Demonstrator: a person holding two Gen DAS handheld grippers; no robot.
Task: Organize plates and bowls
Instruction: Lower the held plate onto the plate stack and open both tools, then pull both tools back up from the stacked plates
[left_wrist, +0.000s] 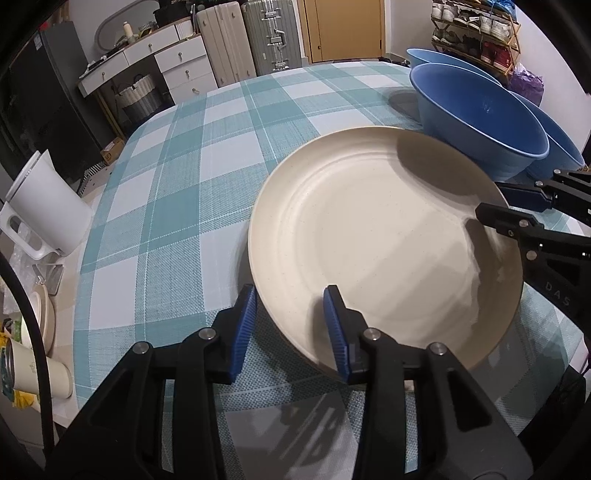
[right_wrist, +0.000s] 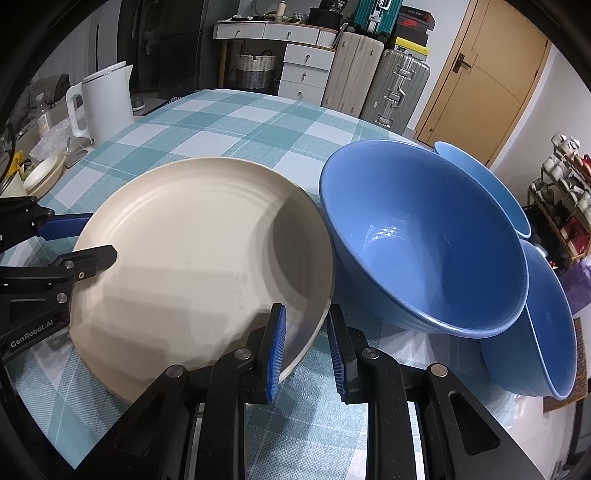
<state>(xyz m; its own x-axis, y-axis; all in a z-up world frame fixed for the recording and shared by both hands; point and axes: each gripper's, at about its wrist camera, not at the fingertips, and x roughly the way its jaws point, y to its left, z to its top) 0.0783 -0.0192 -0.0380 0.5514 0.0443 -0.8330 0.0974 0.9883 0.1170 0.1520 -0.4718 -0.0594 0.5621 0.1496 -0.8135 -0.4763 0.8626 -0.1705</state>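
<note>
A wide cream plate (left_wrist: 384, 236) (right_wrist: 199, 254) lies on the checked tablecloth (left_wrist: 177, 192). My left gripper (left_wrist: 291, 295) straddles the plate's near-left rim, one blue pad over the dish and one outside it. A gap shows, so it is open. On the opposite rim my right gripper (right_wrist: 306, 310) straddles the edge the same way, open only a little, with cloth showing beside the outer pad. Three blue bowls crowd the plate's far right side. The large tilted bowl (right_wrist: 424, 236) (left_wrist: 480, 118) touches the plate, with a second bowl (right_wrist: 491, 184) behind it and a third bowl (right_wrist: 546, 332) to its right.
A white kettle (left_wrist: 48, 206) (right_wrist: 107, 103) stands off the cloth at the table's left edge. Near it are small cream dishes (right_wrist: 42, 173) and a pale cup (left_wrist: 40, 373). Bare cloth (right_wrist: 229, 122) stretches beyond the plate. Suitcases and drawers stand past the table.
</note>
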